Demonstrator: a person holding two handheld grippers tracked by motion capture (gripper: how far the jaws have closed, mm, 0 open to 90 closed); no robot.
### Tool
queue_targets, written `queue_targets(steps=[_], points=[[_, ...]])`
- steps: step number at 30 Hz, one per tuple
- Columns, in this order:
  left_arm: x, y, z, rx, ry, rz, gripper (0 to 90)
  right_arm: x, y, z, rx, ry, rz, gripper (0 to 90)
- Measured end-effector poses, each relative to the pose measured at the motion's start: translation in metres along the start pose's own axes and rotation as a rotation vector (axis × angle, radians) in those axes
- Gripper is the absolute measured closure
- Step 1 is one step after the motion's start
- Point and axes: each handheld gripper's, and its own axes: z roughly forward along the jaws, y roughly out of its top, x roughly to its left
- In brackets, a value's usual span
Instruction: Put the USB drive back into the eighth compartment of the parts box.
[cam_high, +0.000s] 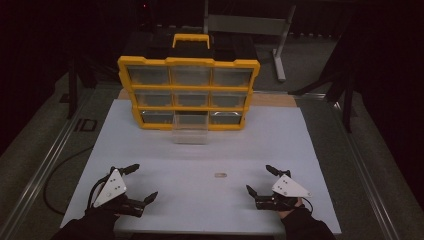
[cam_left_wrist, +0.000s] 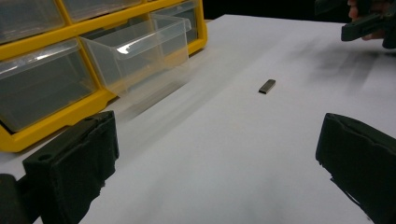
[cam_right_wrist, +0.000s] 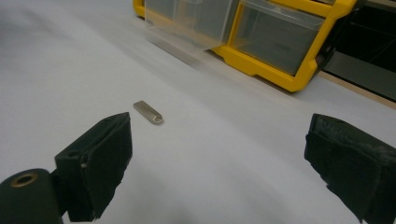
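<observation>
Landmark: yellow organiser (cam_high: 188, 92) at far end of white mat (cam_high: 150, 150), three rows of three clear drawers, black-and-yellow handle on top. No brand, label or writing readable anywhere on it; too dim and small to tell.

Left gripper (cam_high: 141, 182) near the mat's front edge, well short of the organiser and left of its left column. Jaws wide apart, holding nothing; same wide gap in the left gripper view (cam_left_wrist: 217, 163), bare mat between the black pads. Grey plate on top, cable trailing off the mat's left side.

Middle drawer (cam_high: 190, 131) of the organiser's bottom row pulled out toward the front, resting on the mat, clear plastic; contents not discernible. Seen again in the left gripper view (cam_left_wrist: 140, 51) and, blurred, in the right gripper view (cam_right_wrist: 187, 21).

Small metal piece (cam_high: 220, 175) flat on the mat, well in front of the organiser, just right of the open drawer's line, between the two grippers and nearer the right one. Flat, oblong, grey (cam_left_wrist: 267, 86); one end looks open or hollow (cam_right_wrist: 149, 112). No marking legible. Untouched by either gripper.

Right gripper (cam_high: 261, 180) near the front edge, in front of the organiser's right column. Jaws wide, holding nothing; metal piece lies ahead of the left pad in its own view (cam_right_wrist: 219, 163).
</observation>
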Motion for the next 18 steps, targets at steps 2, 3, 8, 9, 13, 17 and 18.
queue_targets(steps=[2,3,8,9,13,17,18], points=[[0.001,0.004,0.002,0.000,-0.008,0.005,0.4,0.000,0.000,0.001,0.003,0.001,-0.003,7.9],[0.001,0.004,0.002,0.000,-0.008,0.005,0.4,0.000,0.000,0.001,0.003,0.001,-0.003,7.9],[0.004,0.014,0.008,0.020,-0.038,0.021,0.4,0.000,0.000,0.000,0.002,0.003,-0.002,7.9],[0.004,0.014,0.008,0.020,-0.038,0.021,0.4,0.000,0.000,0.000,0.000,0.005,-0.002,7.9],[0.006,0.025,0.014,0.028,-0.065,0.033,0.4,0.000,0.000,0.000,-0.001,0.007,0.001,7.9],[0.006,0.035,0.021,0.044,-0.097,0.059,0.4,0.001,0.001,0.000,-0.004,0.007,-0.002,7.9],[0.006,0.035,0.021,0.044,-0.097,0.059,0.4,0.001,0.001,0.000,-0.004,0.007,-0.002,7.9]])
